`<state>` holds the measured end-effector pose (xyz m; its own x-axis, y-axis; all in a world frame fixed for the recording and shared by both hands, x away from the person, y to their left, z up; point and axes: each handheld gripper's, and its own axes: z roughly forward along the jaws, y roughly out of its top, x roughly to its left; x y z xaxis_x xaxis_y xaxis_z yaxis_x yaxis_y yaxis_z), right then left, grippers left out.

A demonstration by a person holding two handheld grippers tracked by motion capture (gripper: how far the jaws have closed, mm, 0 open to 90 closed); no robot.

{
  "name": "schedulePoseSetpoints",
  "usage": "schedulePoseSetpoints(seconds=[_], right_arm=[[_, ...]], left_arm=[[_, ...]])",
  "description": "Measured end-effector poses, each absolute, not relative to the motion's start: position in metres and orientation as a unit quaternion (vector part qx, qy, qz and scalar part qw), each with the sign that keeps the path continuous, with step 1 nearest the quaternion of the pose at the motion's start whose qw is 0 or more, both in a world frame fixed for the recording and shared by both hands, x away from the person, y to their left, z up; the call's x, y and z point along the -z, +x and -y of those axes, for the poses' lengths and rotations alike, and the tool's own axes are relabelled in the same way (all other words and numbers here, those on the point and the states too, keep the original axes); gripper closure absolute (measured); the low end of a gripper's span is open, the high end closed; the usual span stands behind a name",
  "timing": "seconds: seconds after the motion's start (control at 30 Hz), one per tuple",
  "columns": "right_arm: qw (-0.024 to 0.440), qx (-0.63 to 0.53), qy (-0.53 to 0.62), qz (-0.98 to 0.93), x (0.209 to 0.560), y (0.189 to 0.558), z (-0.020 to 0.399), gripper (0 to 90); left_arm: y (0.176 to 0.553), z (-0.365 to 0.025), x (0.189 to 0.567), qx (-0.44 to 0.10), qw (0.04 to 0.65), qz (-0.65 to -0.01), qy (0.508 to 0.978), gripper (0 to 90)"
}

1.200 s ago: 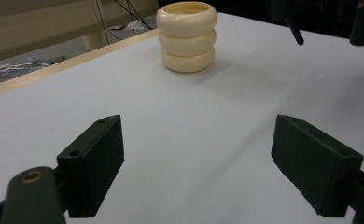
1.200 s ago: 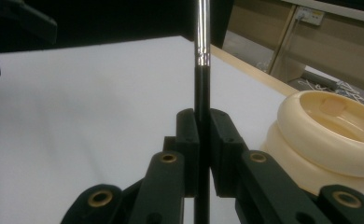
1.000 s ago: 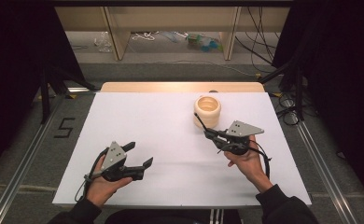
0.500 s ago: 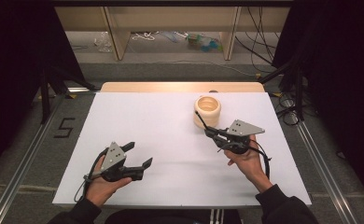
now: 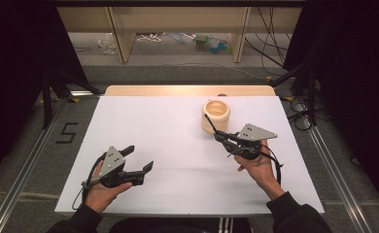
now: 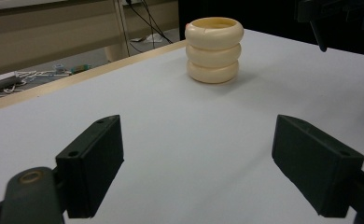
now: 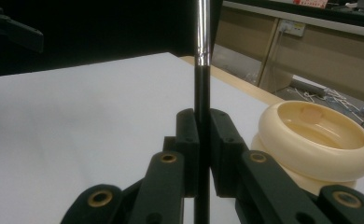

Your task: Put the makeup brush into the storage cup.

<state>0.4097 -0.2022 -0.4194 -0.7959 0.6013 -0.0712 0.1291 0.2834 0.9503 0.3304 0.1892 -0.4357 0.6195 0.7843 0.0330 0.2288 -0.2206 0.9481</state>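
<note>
A cream holder (image 5: 216, 115) made of three stacked rings stands on the white table (image 5: 168, 131), right of centre toward the back. My right gripper (image 5: 222, 138) is just in front of it, shut on a thin black brush handle (image 5: 211, 125) that slants up toward the holder. In the right gripper view the handle (image 7: 202, 93) stands upright between the closed pads, with its metal ferrule (image 7: 202, 32) above and the holder (image 7: 318, 135) close on the right. My left gripper (image 5: 139, 158) rests open near the front left. Its view looks past wide-apart pads (image 6: 94, 163) at the holder (image 6: 213, 49).
A wooden strip (image 5: 187, 90) edges the table's far side. Beyond it are shelf legs, cables and clutter on the floor (image 5: 207, 43). Metal rails (image 5: 333, 165) run along both sides of the table, and a "5" mark (image 5: 67, 132) is on the floor at left.
</note>
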Motion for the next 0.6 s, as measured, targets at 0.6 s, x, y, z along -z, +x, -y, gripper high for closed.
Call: schedulePoseSetpoints(seconds=[0.6], right_arm=[[0.236, -0.560, 0.241, -0.757, 0.4182, 0.4193, 0.2040, 84.0]], left_arm=[[0.3295, -0.1957, 0.4351, -0.273, 0.516, -0.350, 0.732, 16.7]])
